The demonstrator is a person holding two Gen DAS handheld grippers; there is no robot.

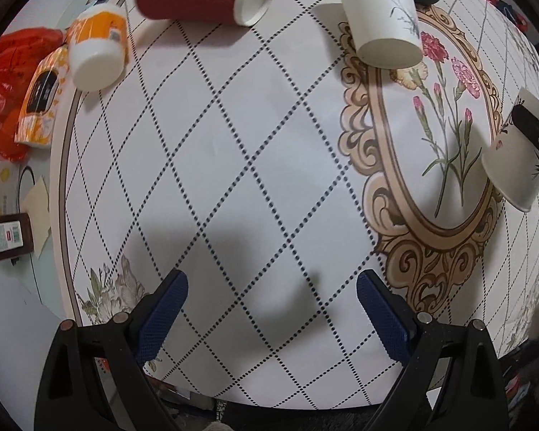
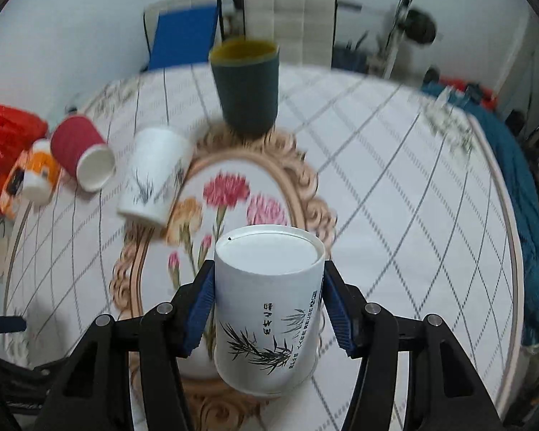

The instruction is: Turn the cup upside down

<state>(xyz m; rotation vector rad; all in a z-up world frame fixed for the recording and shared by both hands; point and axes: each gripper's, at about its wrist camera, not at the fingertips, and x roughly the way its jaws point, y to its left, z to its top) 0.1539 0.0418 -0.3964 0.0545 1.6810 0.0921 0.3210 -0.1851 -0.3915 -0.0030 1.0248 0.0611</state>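
right claw [image 2: 267,309] grips the inverted white cup [image 2: 267,309] above the table [image 2: 413,194].

Landmark: oval flower frame [image 2: 212,222] printed on the counter [image 1: 233,143] cloth, w/ pink and yellow carnations inside. White cup w/ grass print [image 2: 151,183] stands mouth-down on the frame's left edge. Dark green cup [image 2: 248,89], yellow inside, stands upright at the frame's far end. Red ribbed cup [image 2: 82,151] lies on its side left of the frame, mouth toward camera. Orange-and-white cup [image 1: 97,46] sits farther left, near the counter edge, beside an orange pack [image 1: 41,104]. Red plastic bag [image 2: 3,133] lies beyond those, off the cloth. Blue chair [image 2: 183,32] and pale chair [image 2: 291,18] stand behind the green cup.
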